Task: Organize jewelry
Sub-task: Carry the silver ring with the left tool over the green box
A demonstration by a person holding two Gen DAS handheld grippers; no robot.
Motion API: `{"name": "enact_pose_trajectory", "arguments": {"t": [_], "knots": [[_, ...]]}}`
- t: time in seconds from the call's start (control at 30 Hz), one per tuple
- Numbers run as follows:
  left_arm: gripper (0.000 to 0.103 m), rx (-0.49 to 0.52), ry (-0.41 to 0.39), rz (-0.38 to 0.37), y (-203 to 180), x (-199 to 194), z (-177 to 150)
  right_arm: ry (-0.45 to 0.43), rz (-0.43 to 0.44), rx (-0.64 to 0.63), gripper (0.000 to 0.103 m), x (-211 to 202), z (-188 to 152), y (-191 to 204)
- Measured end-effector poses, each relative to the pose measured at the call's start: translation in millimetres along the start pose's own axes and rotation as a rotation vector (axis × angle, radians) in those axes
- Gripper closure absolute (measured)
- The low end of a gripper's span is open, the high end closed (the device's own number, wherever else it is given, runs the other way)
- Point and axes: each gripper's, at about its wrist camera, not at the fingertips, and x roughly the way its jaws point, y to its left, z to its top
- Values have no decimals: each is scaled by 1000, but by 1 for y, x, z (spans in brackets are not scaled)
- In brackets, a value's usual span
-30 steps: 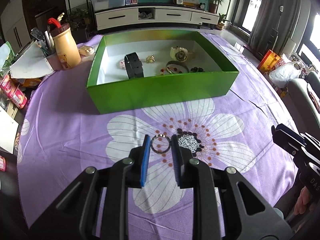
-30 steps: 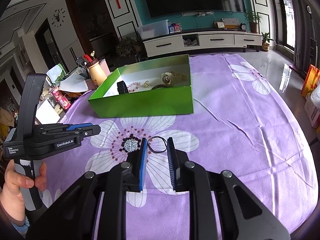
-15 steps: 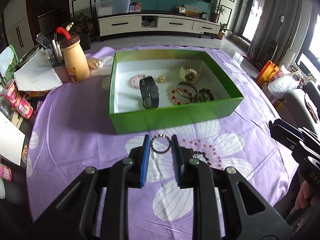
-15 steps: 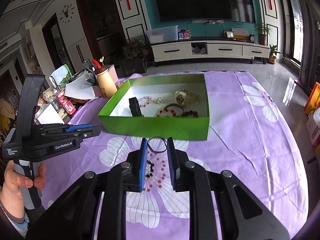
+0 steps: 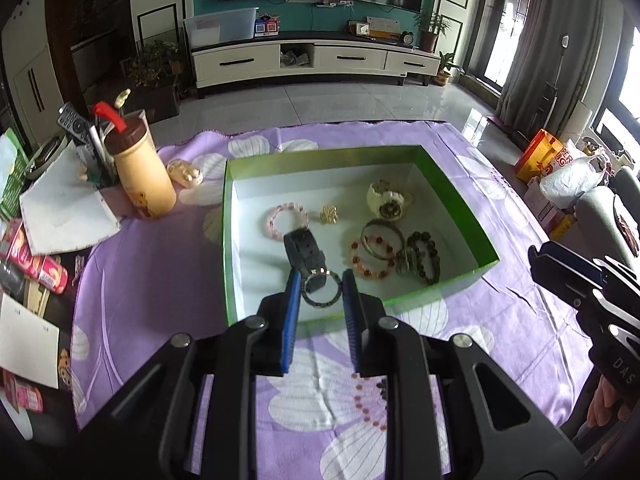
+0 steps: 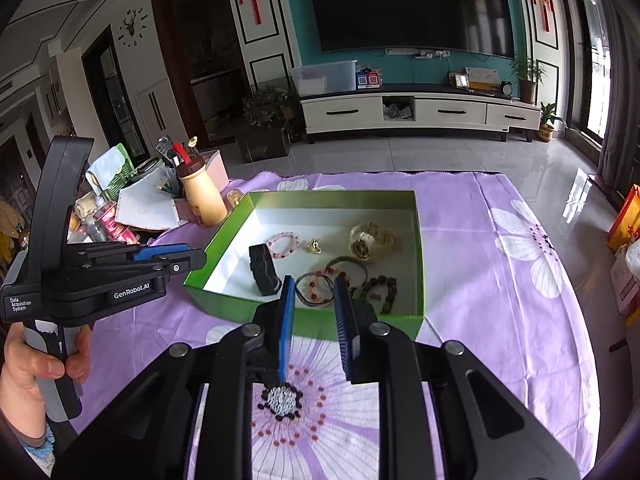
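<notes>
Two rings are held at once, one per tool, both over the near edge of the green box (image 5: 460, 204) at frame centre. The left tool (image 5: 318, 286) is closed down on a dark beaded bracelet (image 5: 321, 289), pinched by its rim between the blue pads so the loop hangs free ahead of the tips; the right tool (image 6: 314, 290) is likewise clamped across a thin bangle (image 6: 314, 290), held edge-on, loop clear. Rim grips are judged deliberate: each loop can be dropped flat once released. Inside the box, a pink bead bracelet (image 5: 287, 220), gold charm (image 5: 329, 213), cream watch (image 5: 387, 200), black strap (image 5: 305, 254) and several darker bracelets are already laid on the white floor, so the task is judged well along. The worktop is covered by a purple floral cloth (image 5: 152, 272); clutter and a tan bottle (image 5: 141, 168) are seen at left of frame. Beyond, a living room: tiled floor, white TV cabinet (image 6: 416, 114), dark screen on a teal wall.
</notes>
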Motion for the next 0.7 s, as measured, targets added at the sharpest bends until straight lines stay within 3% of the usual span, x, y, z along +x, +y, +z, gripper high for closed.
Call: {"name": "enact_pose_trajectory", "arguments": {"t": [0.7], "knots": [[82,58,52,53,-24,64,42,95,-42,70,84,69,30,-38]]}}
